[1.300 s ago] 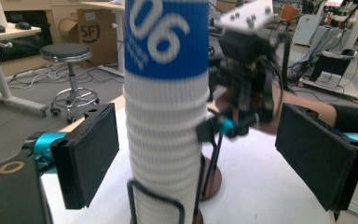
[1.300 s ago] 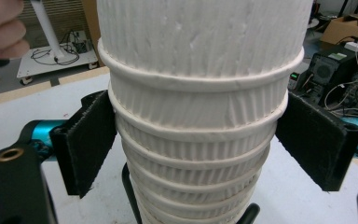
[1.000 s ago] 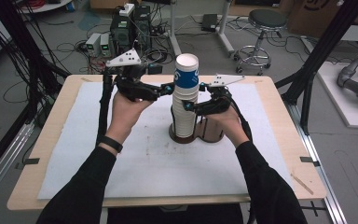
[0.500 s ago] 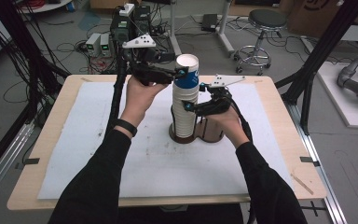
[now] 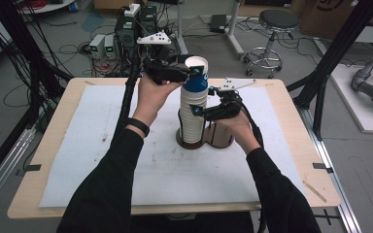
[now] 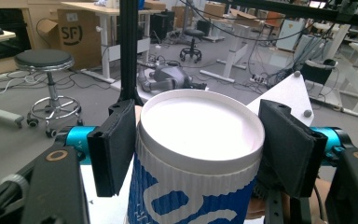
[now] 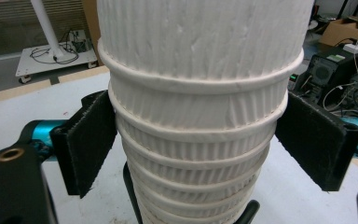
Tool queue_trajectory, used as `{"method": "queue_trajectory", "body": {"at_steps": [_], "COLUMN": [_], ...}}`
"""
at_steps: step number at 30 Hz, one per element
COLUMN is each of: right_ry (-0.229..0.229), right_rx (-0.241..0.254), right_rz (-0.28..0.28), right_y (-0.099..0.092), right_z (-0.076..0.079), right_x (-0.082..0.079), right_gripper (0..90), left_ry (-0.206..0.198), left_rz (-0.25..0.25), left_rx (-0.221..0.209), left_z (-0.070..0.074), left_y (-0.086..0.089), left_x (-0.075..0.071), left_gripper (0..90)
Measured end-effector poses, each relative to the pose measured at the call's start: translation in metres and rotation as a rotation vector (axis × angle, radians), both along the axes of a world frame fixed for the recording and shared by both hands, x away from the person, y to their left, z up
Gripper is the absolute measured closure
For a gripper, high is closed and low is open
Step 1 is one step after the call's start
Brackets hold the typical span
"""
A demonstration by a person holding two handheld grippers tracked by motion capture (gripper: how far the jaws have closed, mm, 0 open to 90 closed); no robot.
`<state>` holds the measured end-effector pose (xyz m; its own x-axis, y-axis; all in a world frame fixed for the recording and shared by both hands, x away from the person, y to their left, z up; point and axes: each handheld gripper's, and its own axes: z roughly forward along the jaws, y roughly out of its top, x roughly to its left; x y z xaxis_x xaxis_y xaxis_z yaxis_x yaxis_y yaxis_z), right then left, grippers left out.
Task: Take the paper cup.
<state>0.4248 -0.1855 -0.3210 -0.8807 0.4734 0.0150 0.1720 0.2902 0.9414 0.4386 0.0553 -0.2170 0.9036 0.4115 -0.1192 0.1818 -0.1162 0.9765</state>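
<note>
the left gripper (image 5: 194, 73) has just clenched on the blue cup (image 5: 195, 80) topping the white stack (image 5: 192, 116). the right gripper (image 5: 200, 111) clamps the stack's middle.

The top cup (image 5: 195, 77) in my grip is a ribbed paper cup, blue with white lettering and a white rolled rim, open end up and empty. It stands upright as the highest piece of the stack of cups (image 5: 193, 119), a tall column of plain white ribbed cups nested one in another. That column stands upright in a round dark holder (image 5: 221, 141) on the white-covered counter (image 5: 102, 145).
</note>
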Motion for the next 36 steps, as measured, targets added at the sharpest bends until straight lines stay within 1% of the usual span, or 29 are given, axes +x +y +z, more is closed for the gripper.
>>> {"method": "queue_trajectory", "body": {"at_steps": [2,5,10,13,16,17,18,20,22,24,26,30,33,36], "right_ry": [0.000,-0.001,-0.001,-0.001,-0.001,-0.001,-0.001,-0.005,-0.002,-0.002,0.000,-0.004,-0.005,-0.004], "right_rx": [-0.001,-0.003,-0.003,-0.003,-0.003,-0.004,-0.004,-0.007,-0.008,-0.008,-0.006,-0.008,-0.009,-0.008], "right_rz": [0.001,0.002,0.000,0.000,-0.001,-0.004,-0.004,-0.004,-0.004,-0.005,-0.007,-0.004,-0.005,-0.005], "right_y": [0.000,0.000,0.000,0.000,0.000,0.000,0.000,0.001,0.001,0.000,0.000,0.001,0.001,0.001], "right_z": [0.000,0.000,0.000,0.000,0.000,0.000,0.000,0.000,0.000,0.000,0.000,0.000,0.000,0.000], "right_x": [0.000,-0.001,-0.001,-0.001,-0.001,-0.001,-0.001,-0.001,-0.001,-0.001,-0.002,-0.002,-0.002,-0.002], "right_gripper": [14.2,14.3,14.3,14.3,14.3,14.4,14.4,14.3,14.3,14.3,14.3,14.4,14.3,14.3], "left_ry": [0.002,-0.009,-0.013,-0.023,-0.033,-0.042,-0.042,-0.053,-0.074,-0.077,-0.081,-0.104,-0.126,-0.141], "left_rz": [0.001,0.004,0.009,0.008,0.008,0.010,0.010,0.013,0.011,0.011,0.013,0.017,0.025,0.036], "left_rx": [0.001,0.018,0.026,0.020,0.015,0.017,0.017,0.022,0.027,0.032,0.038,0.042,0.033,0.038], "left_z": [0.000,0.002,0.004,0.008,0.015,0.020,0.020,0.026,0.034,0.036,0.044,0.058,0.067,0.077], "left_y": [0.000,0.000,-0.001,0.000,0.000,0.000,0.000,-0.001,-0.001,-0.001,-0.003,-0.004,-0.005,-0.005], "left_x": [0.000,-0.002,-0.002,-0.003,-0.003,-0.004,-0.004,-0.006,-0.009,-0.009,-0.011,-0.014,-0.017,-0.019], "left_gripper": [29.9,30.3,30.5,30.6,30.6,30.6,30.6,30.6,30.6,30.6,30.6,30.6,30.6,30.6]}}
